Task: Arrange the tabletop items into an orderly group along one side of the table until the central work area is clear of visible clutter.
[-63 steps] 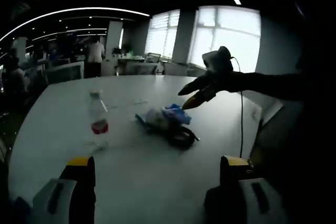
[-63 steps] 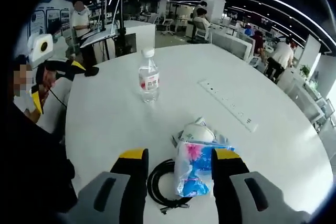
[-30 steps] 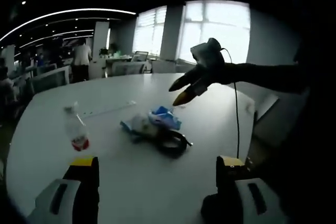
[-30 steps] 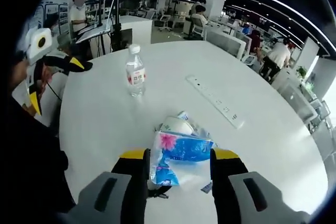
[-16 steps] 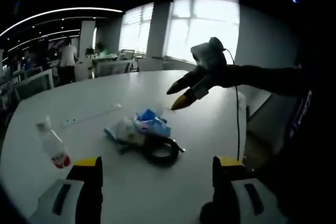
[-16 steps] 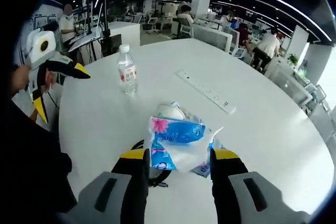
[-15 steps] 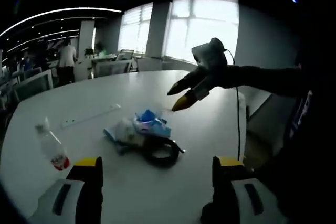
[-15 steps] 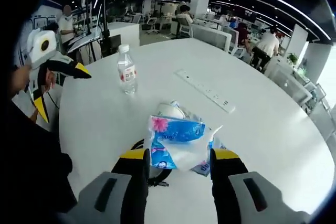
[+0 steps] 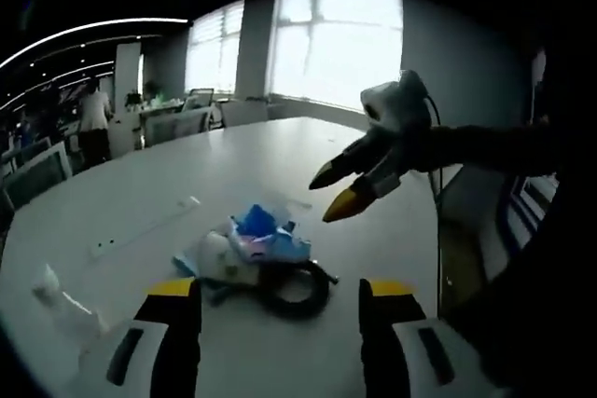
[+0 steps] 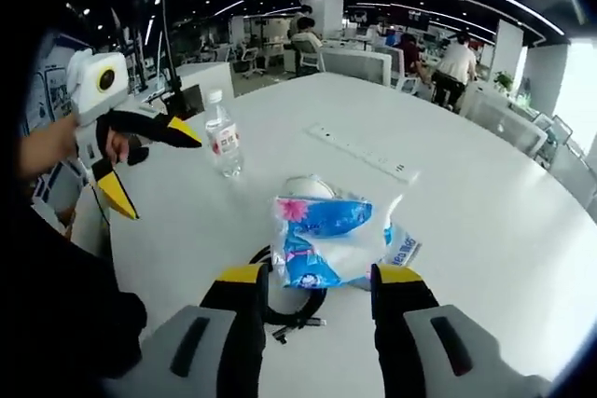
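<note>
Holding both grippers, left gripper (image 9: 275,300) and right gripper (image 10: 314,286), spread and empty, I list 3 unsorted: tissue pack (image 10: 326,235), cable coil (image 9: 297,289), bottle (image 10: 222,147) far left.

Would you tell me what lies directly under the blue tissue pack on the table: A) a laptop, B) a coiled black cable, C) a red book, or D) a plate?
B: in the right gripper view the tissue pack rests partly over a coiled black cable, whose loop sticks out beneath it on the white table.
</note>
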